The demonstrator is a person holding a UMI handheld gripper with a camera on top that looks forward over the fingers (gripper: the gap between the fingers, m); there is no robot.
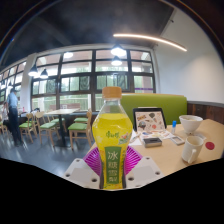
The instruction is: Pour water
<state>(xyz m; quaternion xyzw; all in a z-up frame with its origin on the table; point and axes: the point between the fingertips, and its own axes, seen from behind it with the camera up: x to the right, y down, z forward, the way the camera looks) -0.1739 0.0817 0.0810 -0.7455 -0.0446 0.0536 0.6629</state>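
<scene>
Far left, a person (12, 108) standing among chairs. Centre, hand-held gripper (113, 165) pinching a yellow-capped bottle (113, 135) between pink pads (94, 160), lifted over the table (170, 152). Right, a picture stand (149, 121), a bowl (190, 124), a white cup (194, 148).

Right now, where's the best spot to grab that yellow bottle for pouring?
The hand-held gripper already holds the yellow bottle by its labelled lower body, approached side-on. That suits it: the bottle stands upright, its body is straight-sided there, and the capped neck stays clear for tipping toward the white cups.
</scene>
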